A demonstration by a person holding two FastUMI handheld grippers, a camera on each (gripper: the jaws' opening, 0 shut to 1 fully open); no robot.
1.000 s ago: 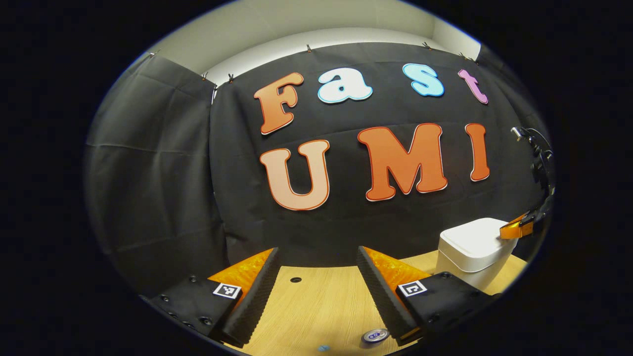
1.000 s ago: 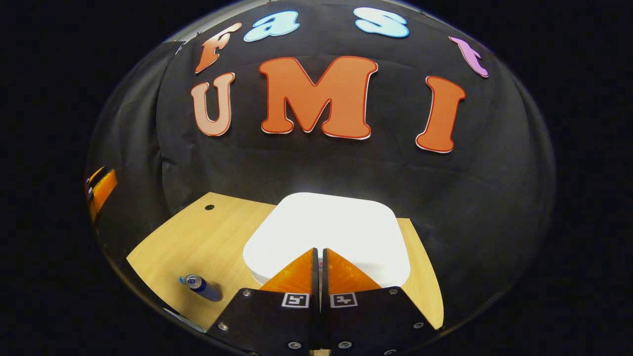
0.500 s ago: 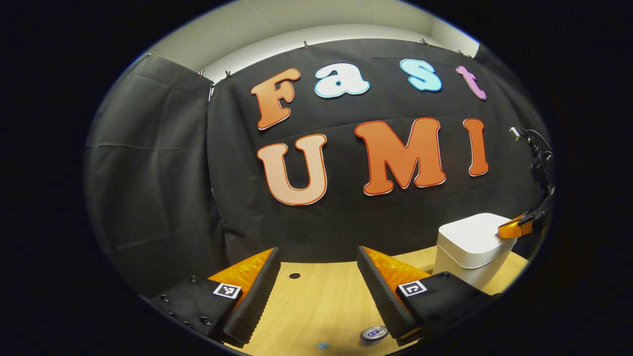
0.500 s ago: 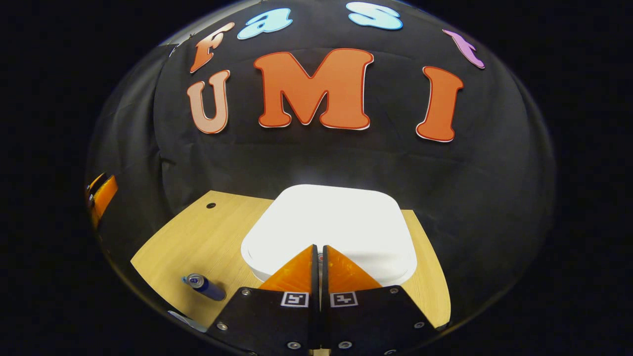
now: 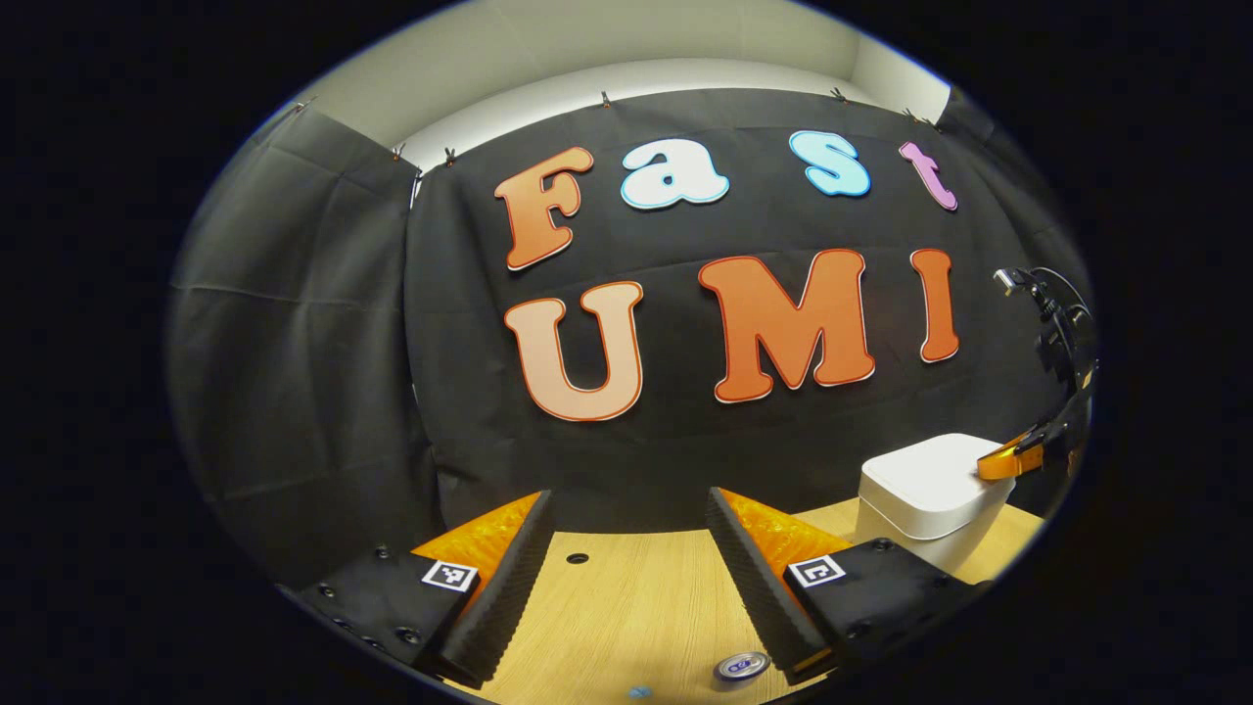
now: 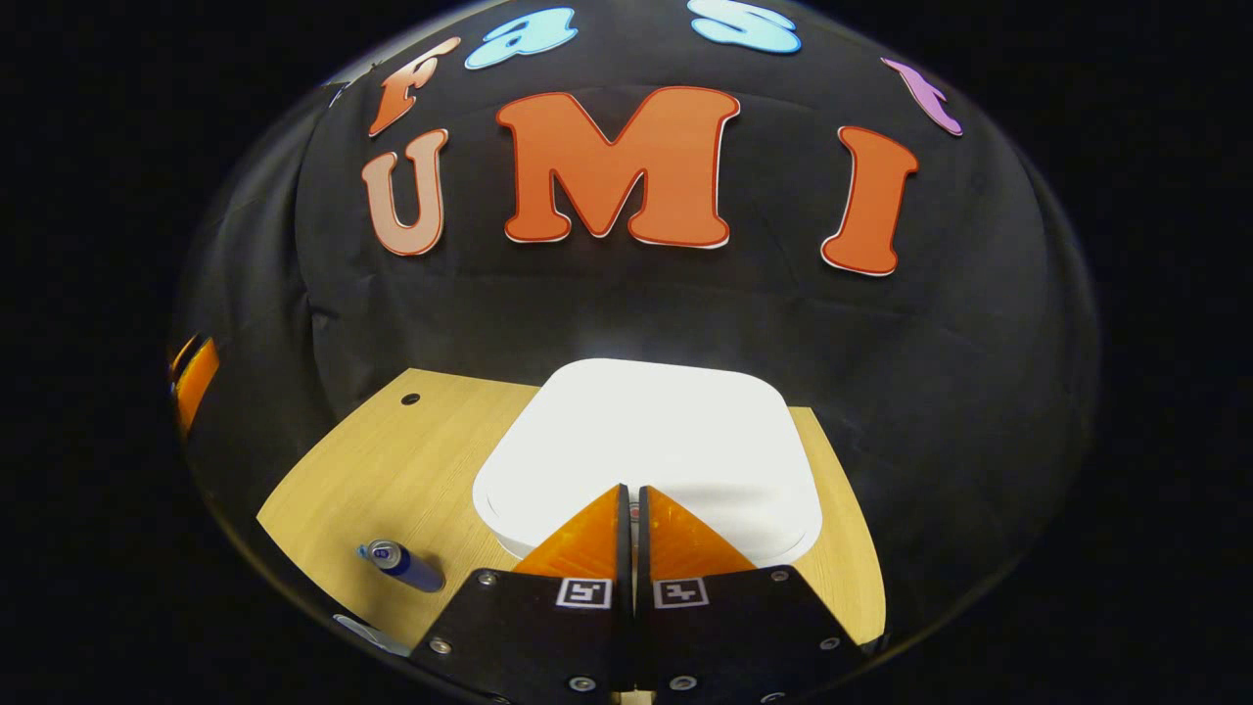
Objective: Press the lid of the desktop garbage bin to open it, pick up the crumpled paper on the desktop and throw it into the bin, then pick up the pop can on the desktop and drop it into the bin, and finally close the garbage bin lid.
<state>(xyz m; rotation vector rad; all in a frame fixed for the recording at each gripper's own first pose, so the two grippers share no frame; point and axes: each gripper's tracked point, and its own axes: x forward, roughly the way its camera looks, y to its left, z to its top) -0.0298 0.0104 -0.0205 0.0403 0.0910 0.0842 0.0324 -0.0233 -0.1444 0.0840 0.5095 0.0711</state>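
Note:
The white garbage bin (image 6: 651, 446) stands on the wooden desk with its lid down. My right gripper (image 6: 631, 493) is shut, empty, its tips resting on the near edge of the lid; the left gripper view shows that gripper (image 5: 1008, 458) at the lid's right side on the bin (image 5: 925, 485). The blue pop can (image 6: 401, 565) lies on its side on the desk, left of the bin. Low in the left gripper view the can's top (image 5: 741, 667) shows by the right finger. My left gripper (image 5: 626, 509) hovers open above the desk, nothing between its fingers.
The desk (image 6: 392, 480) has a small round hole (image 6: 410, 399) near its far left corner, also the hole (image 5: 578, 558) ahead of my left gripper. Black cloth walls stand close behind the desk. A small blue speck (image 5: 641, 691) lies on the desk (image 5: 636, 607) near the can.
The left view has drifted slightly up and down, ending near where it began. The right gripper has eased forward over the lid, staying shut on its near edge. The lid stays down.

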